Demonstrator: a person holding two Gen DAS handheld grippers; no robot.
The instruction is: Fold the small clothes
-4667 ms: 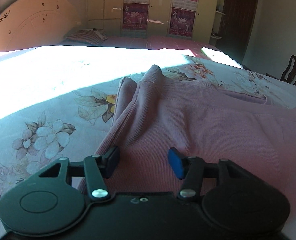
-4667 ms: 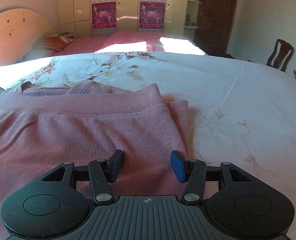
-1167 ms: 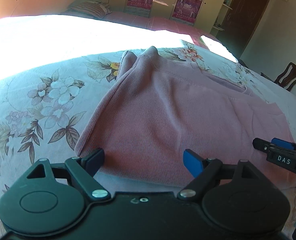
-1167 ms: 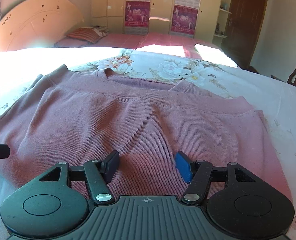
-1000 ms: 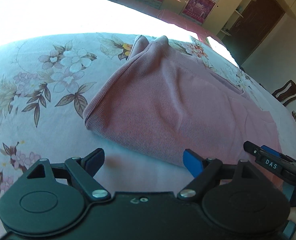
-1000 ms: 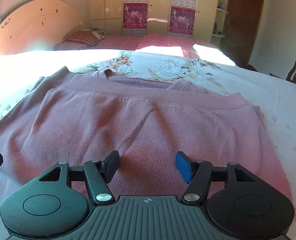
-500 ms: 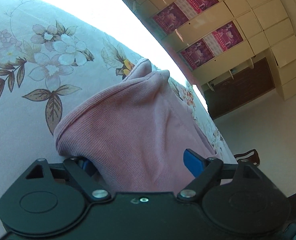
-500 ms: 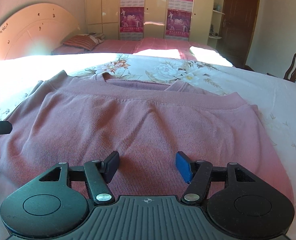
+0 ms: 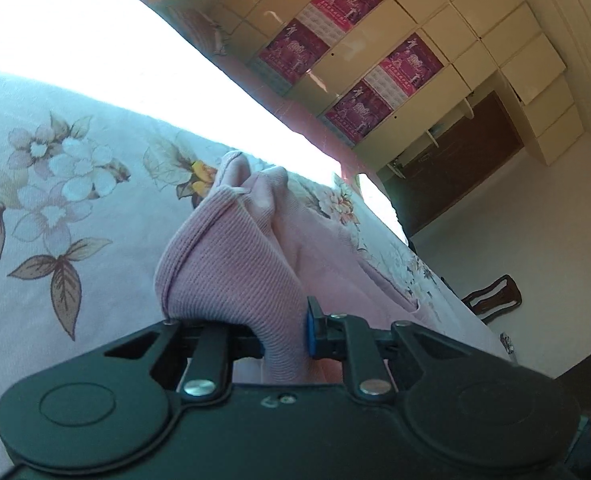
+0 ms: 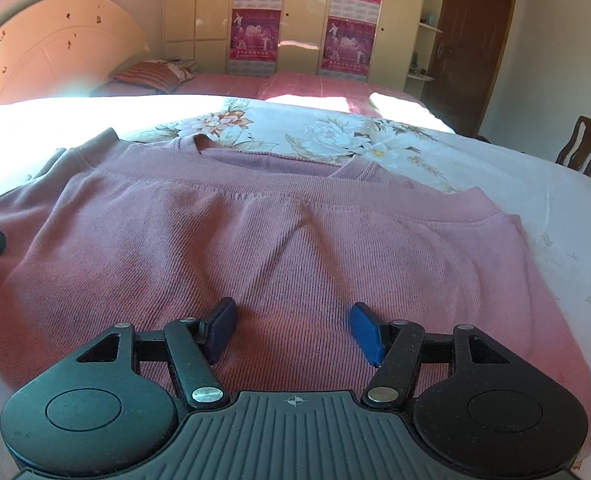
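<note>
Left gripper (image 9: 285,338) now clamped on pink sweater (image 10: 279,248) edge, wide before; right gripper (image 10: 293,330) unchanged, wide apart

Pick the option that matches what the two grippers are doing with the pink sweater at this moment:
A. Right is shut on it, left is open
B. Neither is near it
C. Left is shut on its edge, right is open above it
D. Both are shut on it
C: the left gripper pinches a bunched fold of the pink sweater, while the right gripper has its jaws spread apart over the flat fabric.
</note>
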